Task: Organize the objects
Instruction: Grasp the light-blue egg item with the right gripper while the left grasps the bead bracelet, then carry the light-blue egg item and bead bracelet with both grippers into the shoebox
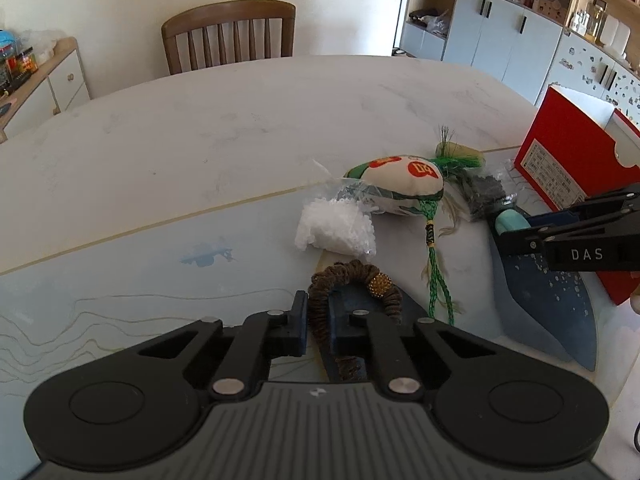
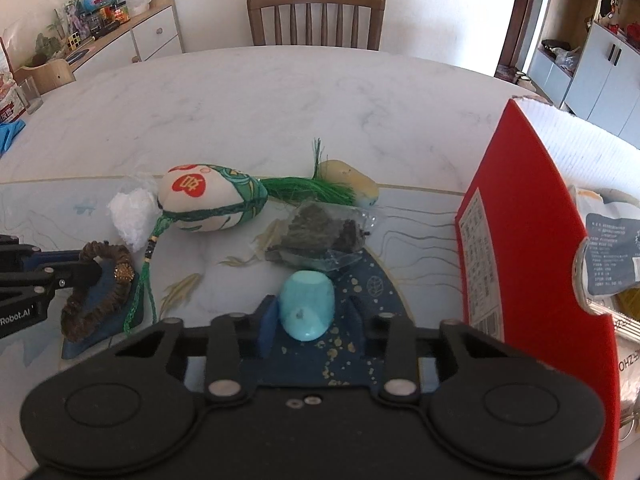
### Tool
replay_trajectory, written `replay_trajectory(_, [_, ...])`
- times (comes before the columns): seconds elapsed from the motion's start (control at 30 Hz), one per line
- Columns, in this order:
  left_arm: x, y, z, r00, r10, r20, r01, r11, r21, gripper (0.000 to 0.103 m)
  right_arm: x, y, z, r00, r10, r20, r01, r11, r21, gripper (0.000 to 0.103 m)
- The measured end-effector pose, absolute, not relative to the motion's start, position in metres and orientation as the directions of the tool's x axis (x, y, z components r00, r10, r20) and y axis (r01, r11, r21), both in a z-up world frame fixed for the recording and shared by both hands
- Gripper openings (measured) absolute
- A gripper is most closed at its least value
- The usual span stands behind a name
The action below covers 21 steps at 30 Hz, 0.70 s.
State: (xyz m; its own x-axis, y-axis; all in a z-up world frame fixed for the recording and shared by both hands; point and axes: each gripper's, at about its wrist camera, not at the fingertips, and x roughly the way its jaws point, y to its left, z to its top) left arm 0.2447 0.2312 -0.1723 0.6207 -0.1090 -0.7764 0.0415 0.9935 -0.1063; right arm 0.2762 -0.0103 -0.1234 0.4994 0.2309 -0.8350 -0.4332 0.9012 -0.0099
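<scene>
Bracelet: brown beaded bracelet [image 1: 352, 280] with a gold bead is lying on the desk [image 1: 200, 128], one side of its loop sitting between the fingers of the left gripper [image 1: 318, 320]
Left gripper: jaws are standing narrow around the bracelet band and appear to be pinching it; in the right wrist view the left gripper [image 2: 86, 272] is reaching in from the left edge with its tips at the bracelet [image 2: 100, 292]
Cup: small light-blue cup [image 2: 306, 306] is lying on its side on the dark blue patch of the mat, resting between the fingers of the right gripper [image 2: 308, 320]
Right gripper: jaws are standing wide, the left finger close against the cup, the right one apart from it; cannot tell whether any pad is touching; in the left wrist view the right gripper [image 1: 508, 228] is coming in from the right with the cup [image 1: 510, 222] at its tips
Pouch: cloth pouch [image 2: 208, 200] with red hearts and green cord is lying beyond both grippers, its green tassel trailing toward a yellowish object [image 2: 352, 180]
Bags: white bead bag [image 1: 334, 230] is sitting just beside the pouch [image 1: 396, 184]; clear bag of dark bits [image 2: 320, 232] is lying just beyond the cup
Box: red box [image 2: 528, 248] is standing open at the right edge, holding printed packets [image 2: 612, 256]
</scene>
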Motion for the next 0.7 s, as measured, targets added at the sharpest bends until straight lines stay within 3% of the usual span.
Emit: replay_trajectory(0.7, [0.198,0.21,-0.114,0.707,-0.139,-0.694,0.049,0.988,-0.147,0.009,0.227,-0.037,-0.08,0.504,0.315,-0.805,-0.483,0.875,0.04,0.029])
